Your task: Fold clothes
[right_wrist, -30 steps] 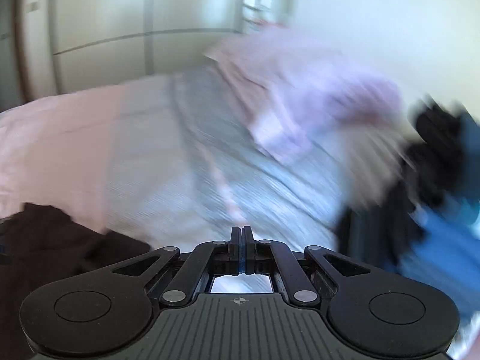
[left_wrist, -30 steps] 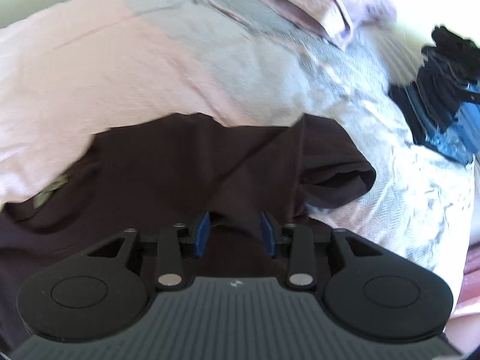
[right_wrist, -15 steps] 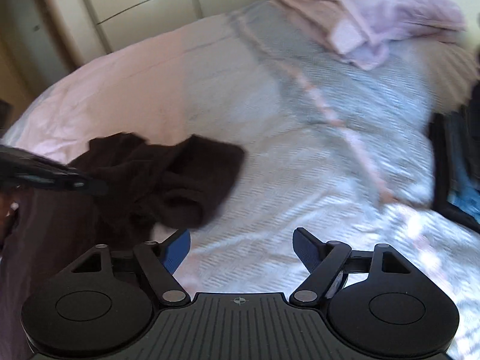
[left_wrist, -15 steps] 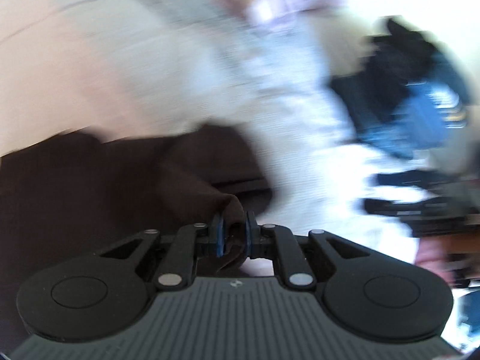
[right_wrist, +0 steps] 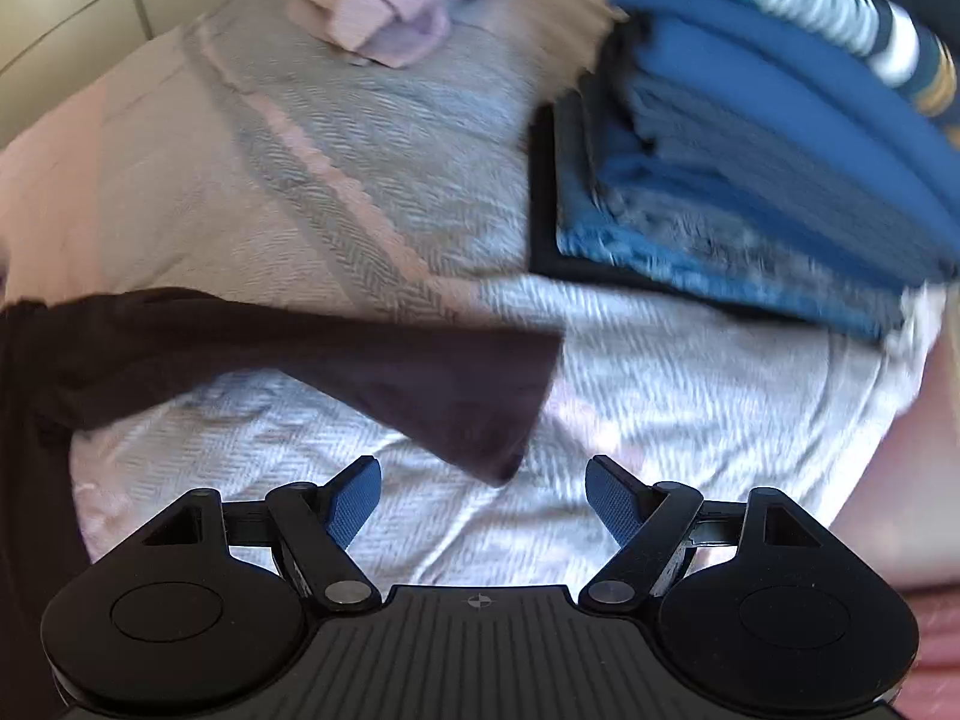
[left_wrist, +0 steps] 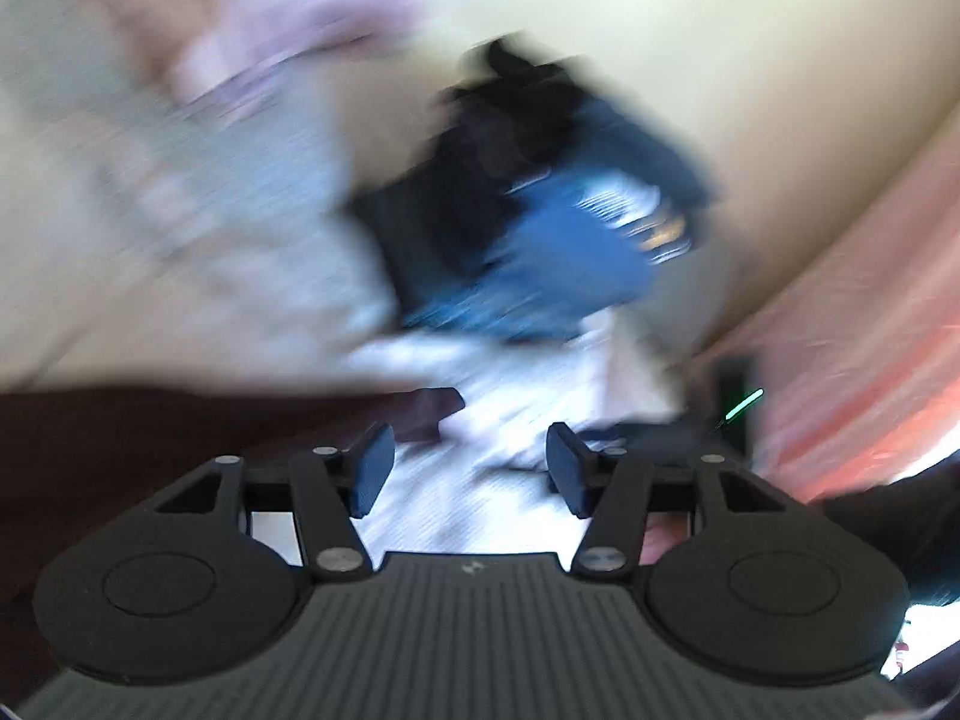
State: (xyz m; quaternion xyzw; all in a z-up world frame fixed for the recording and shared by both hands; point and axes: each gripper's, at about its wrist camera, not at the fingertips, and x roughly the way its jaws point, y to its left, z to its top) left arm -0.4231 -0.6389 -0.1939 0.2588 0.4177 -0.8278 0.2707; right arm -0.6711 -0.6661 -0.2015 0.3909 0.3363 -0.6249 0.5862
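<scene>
A dark brown shirt (right_wrist: 252,354) lies on the bed, one sleeve stretched out to the right with its cuff (right_wrist: 510,420) just above my right gripper (right_wrist: 483,498). That gripper hangs open over the bedspread, nothing between its blue pads. In the blurred left wrist view the brown shirt (left_wrist: 150,438) fills the lower left and its sleeve end (left_wrist: 432,408) lies just beyond the left pad. My left gripper (left_wrist: 468,468) has its jaws opening, with only bedspread between them.
A pile of folded blue and dark clothes (right_wrist: 750,168) sits at the upper right on the grey-and-pink bedspread (right_wrist: 360,180); the same clothes pile (left_wrist: 540,228) is blurred. Pink pillows (right_wrist: 384,6) lie at the head. A pink curtain (left_wrist: 840,330) hangs at right.
My left gripper pinched the brown sleeve, carried it to the right, and has now let it go. My right gripper opened wide and came down toward the stretched-out sleeve.
</scene>
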